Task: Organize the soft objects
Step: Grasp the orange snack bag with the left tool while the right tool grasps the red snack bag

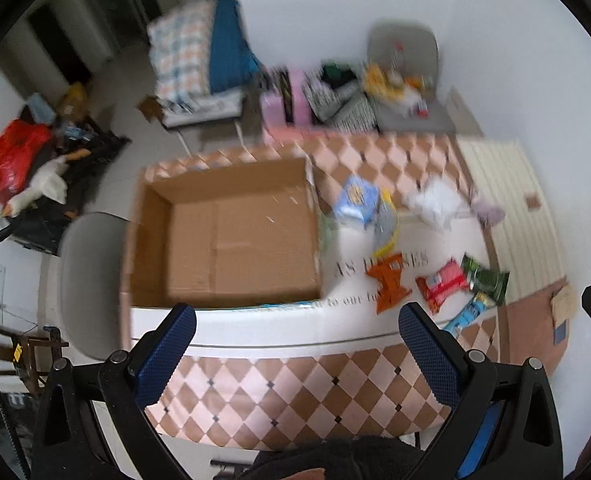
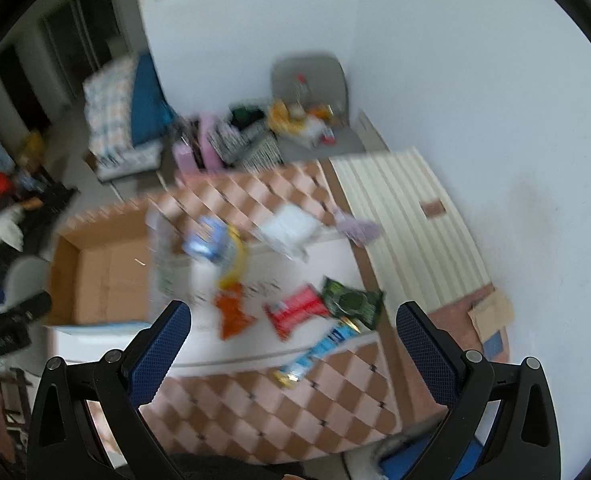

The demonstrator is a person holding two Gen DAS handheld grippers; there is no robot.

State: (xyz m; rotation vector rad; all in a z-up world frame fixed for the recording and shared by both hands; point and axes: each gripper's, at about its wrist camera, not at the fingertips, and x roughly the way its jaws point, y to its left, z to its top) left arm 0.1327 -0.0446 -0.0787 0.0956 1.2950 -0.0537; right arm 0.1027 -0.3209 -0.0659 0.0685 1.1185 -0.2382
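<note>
An empty open cardboard box [image 1: 231, 236] sits on the left of a table with a checkered cloth [image 1: 295, 392]; it also shows in the right wrist view [image 2: 99, 276]. Right of it lie soft packets: a blue-white pack [image 1: 355, 200], an orange packet [image 1: 389, 282], a red packet [image 1: 441, 284], a green packet [image 1: 485, 278], a blue wrapper [image 1: 467, 314], a white bag [image 1: 435, 200] and a purple cloth [image 1: 489, 212]. The right wrist view shows the orange [image 2: 233, 312], red [image 2: 297, 310] and green [image 2: 351, 300] packets. My left gripper [image 1: 297, 324] and right gripper [image 2: 293, 320] are open, empty, above the table's near edge.
A grey chair [image 1: 87, 280] stands left of the table. Another grey chair [image 1: 405, 64] holding clutter stands at the far end by the wall. A cream slatted mat [image 1: 507, 208] covers the table's right side. Bags and a red sack [image 1: 11, 160] lie on the floor at left.
</note>
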